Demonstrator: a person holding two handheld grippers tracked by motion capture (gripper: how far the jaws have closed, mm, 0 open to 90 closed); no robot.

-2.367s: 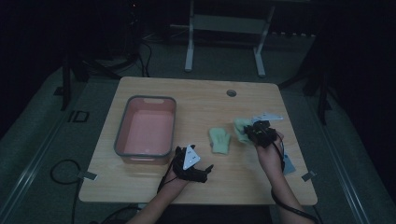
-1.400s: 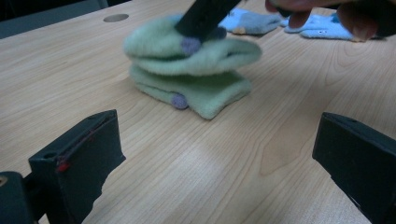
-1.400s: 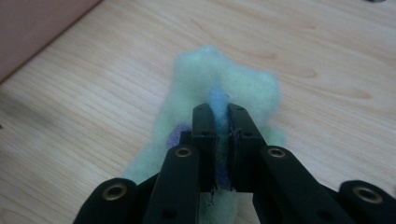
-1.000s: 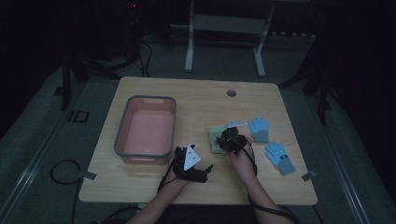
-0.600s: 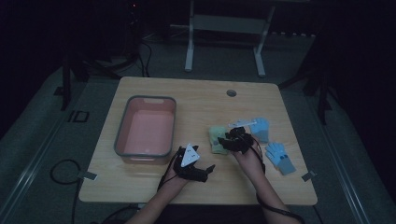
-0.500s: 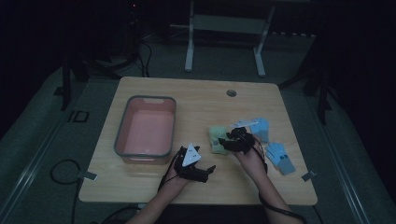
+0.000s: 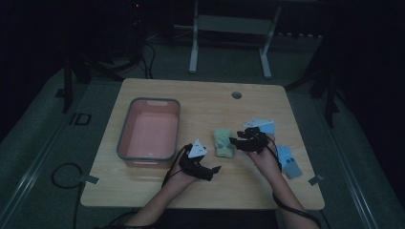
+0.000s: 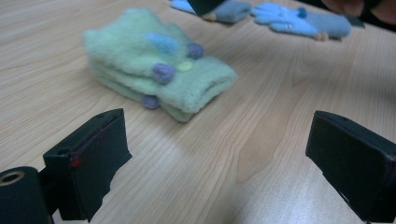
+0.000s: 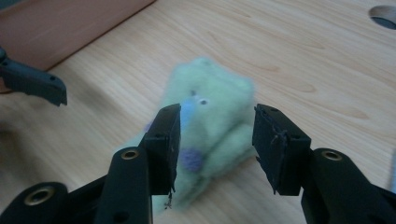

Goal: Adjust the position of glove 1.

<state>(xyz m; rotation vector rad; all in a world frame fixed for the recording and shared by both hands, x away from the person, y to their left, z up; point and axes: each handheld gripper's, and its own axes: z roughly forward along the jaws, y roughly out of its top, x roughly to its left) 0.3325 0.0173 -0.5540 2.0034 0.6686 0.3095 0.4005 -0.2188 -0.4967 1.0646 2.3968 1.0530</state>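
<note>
Two fuzzy green gloves (image 7: 223, 142) lie stacked on the wooden table (image 7: 200, 107), their blue and purple dots plain in the left gripper view (image 8: 159, 74). My right gripper (image 7: 234, 140) hovers just right of the stack. Its jaws have just opened, then closed a little, and now stand half apart and open (image 9: 217, 135). The green gloves (image 9: 210, 105) show blurred behind the gap, and the pads do not touch them. My left gripper (image 7: 213, 170) rests low on the table in front of the stack, jaws wide open (image 8: 217, 154) with bare wood between them.
A pink bin with a grey rim (image 7: 125, 138) stands at the left of the table. Blue gloves lie right of my right hand, one near (image 7: 289, 161) and one farther back (image 7: 263, 126). A round cable hole (image 7: 236, 95) sits at the back.
My right gripper carried a green glove leftward onto the other one, let it go and drew back a little to the right and up. My left gripper has stayed put.
</note>
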